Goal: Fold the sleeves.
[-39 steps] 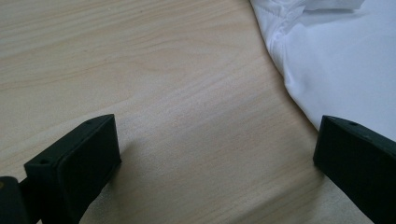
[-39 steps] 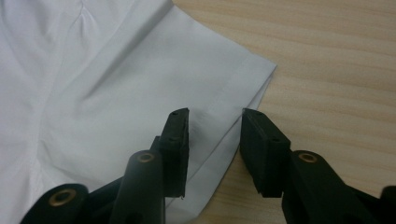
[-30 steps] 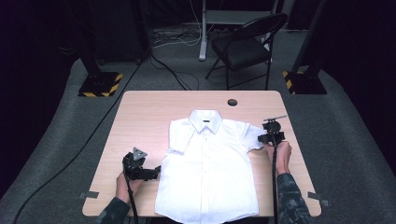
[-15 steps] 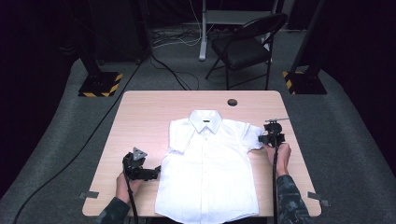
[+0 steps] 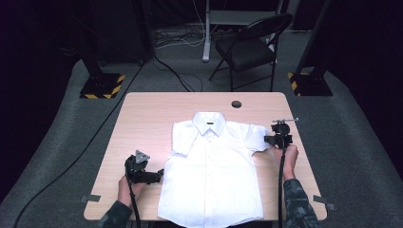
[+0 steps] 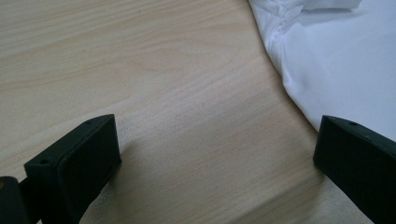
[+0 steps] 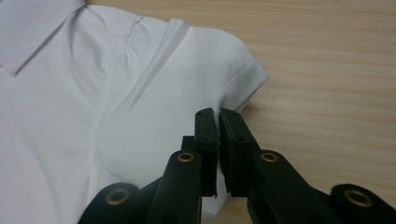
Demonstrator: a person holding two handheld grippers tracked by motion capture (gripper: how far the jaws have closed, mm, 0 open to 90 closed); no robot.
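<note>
- The white short-sleeved cotton shirt lay flat on the pale wooden table.
- Up close, the right gripper pinched its sleeve hem.
- The left gripper gaped wide over bare wood.

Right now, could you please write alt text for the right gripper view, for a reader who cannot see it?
The right gripper, its two black jaws shut, pinches the edge of the short sleeve of a white collared cotton shirt. The shirt lies flat on a light wooden table.
</note>
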